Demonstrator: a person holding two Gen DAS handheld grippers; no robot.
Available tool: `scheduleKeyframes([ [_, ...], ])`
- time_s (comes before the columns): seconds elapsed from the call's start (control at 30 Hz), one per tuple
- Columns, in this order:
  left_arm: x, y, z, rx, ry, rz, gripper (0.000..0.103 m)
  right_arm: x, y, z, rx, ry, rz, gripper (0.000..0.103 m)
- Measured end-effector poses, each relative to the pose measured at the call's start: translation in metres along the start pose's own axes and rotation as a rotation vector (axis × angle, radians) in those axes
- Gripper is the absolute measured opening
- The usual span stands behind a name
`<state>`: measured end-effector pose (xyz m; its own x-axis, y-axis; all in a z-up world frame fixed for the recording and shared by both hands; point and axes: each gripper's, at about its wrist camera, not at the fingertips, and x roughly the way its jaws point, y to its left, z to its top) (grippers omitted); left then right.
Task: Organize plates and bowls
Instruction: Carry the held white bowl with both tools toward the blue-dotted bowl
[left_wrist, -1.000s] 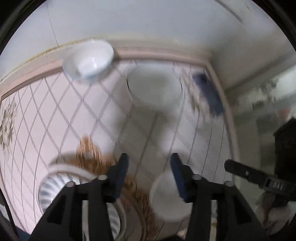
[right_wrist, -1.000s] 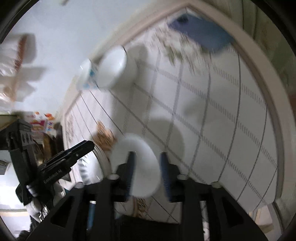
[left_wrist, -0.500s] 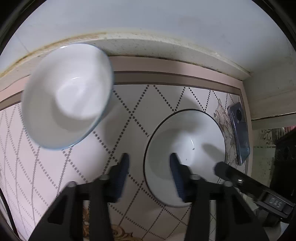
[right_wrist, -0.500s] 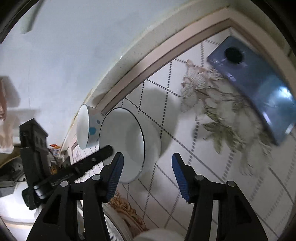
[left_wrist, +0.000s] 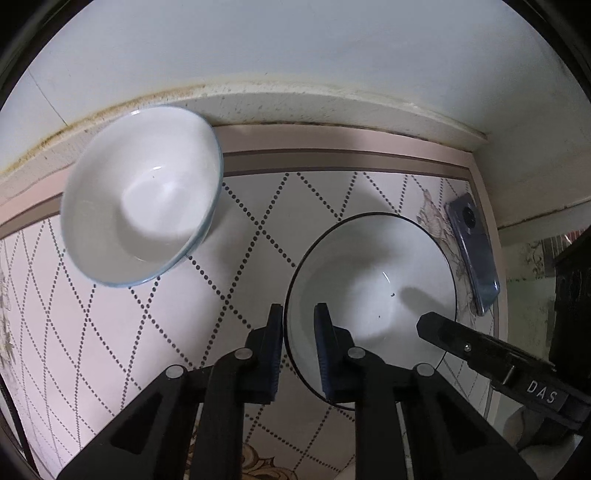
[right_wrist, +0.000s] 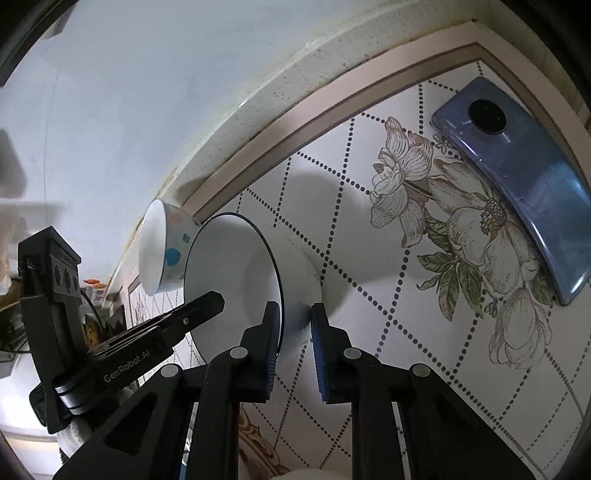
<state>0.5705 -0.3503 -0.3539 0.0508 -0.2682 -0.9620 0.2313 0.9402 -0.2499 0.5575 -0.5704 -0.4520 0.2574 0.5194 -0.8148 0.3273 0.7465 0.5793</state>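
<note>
A white bowl with a thin dark rim (left_wrist: 373, 284) stands on the patterned tablecloth (left_wrist: 166, 332). My left gripper (left_wrist: 298, 325) is shut on its near left rim, one finger inside and one outside. My right gripper (right_wrist: 294, 319) is shut on the same bowl (right_wrist: 236, 273) at its right wall. A second white bowl with blue dots outside (left_wrist: 140, 195) stands to the left near the wall, also showing in the right wrist view (right_wrist: 162, 254).
A blue phone (left_wrist: 472, 254) lies camera-up at the right edge of the table, also in the right wrist view (right_wrist: 517, 177). A wall ledge (left_wrist: 295, 99) runs along the back. Part of another white dish (right_wrist: 306, 474) shows at the bottom.
Both grippers moved forward to the dark-rimmed bowl and closed on its rim from opposite sides; half a second ago both were open.
</note>
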Motion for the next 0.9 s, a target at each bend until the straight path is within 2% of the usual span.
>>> scheduleKeyframes([
  [0.27,-0.037,-0.013,-0.021,0.045,-0.044,-0.026,0.015,-0.038,0.011,-0.022,-0.026,-0.022,0.009,0.019],
  [0.37,-0.052,-0.017,-0.033,0.06,-0.049,-0.052,0.015,-0.055,0.013,-0.036,-0.023,-0.03,0.022,0.019],
  [0.57,-0.079,-0.026,-0.064,0.112,-0.077,-0.056,0.015,-0.084,0.017,-0.074,-0.027,-0.041,0.032,0.019],
  [0.9,-0.09,-0.035,-0.122,0.145,-0.04,-0.087,0.015,-0.108,0.004,-0.14,-0.009,-0.046,0.021,0.019],
])
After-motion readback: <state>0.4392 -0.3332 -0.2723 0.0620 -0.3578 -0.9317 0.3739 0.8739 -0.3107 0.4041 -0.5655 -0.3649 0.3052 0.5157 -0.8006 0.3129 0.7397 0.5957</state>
